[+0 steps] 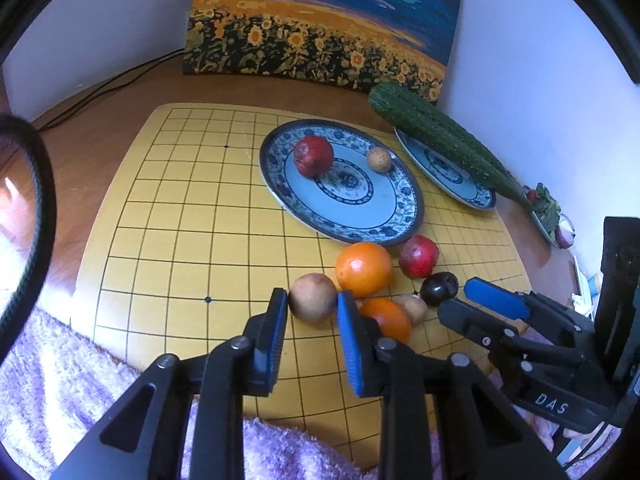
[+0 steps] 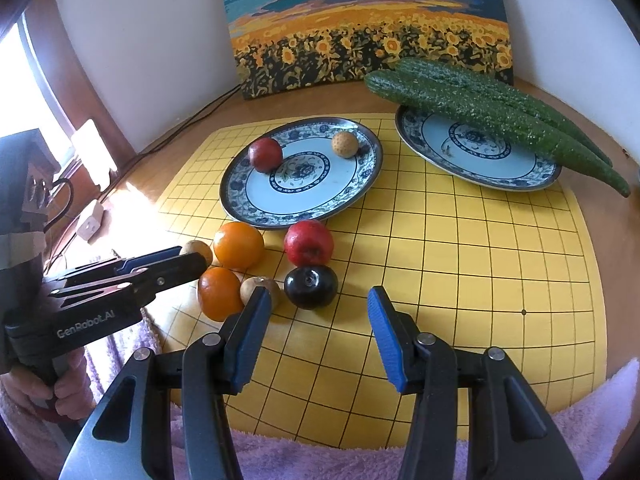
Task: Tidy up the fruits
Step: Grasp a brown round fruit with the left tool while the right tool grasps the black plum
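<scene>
On the yellow grid board (image 1: 168,208), your left gripper (image 1: 313,304) pinches a brown round fruit (image 1: 313,298).
Your right gripper (image 2: 318,320) hovers spread and empty near the dark plum (image 2: 311,286), below the patterned plate (image 2: 352,196).

A: White walls (image 2: 160,40) meet in a corner behind the brown wooden counter (image 1: 120,120).

B: And a sunflower-field painting (image 2: 360,32) leans upright against that wall, standing on the counter.

A: Black cables (image 1: 100,88) trail across the wood at the left, toward the corner.

B: In the right wrist view there's a window (image 2: 36,80) at far left, daylight pouring in, a bright patch (image 2: 132,208) on the counter near a white adapter (image 2: 90,220).

A: Yellow gridded board (image 2: 480,260) covers the middle.
</scene>
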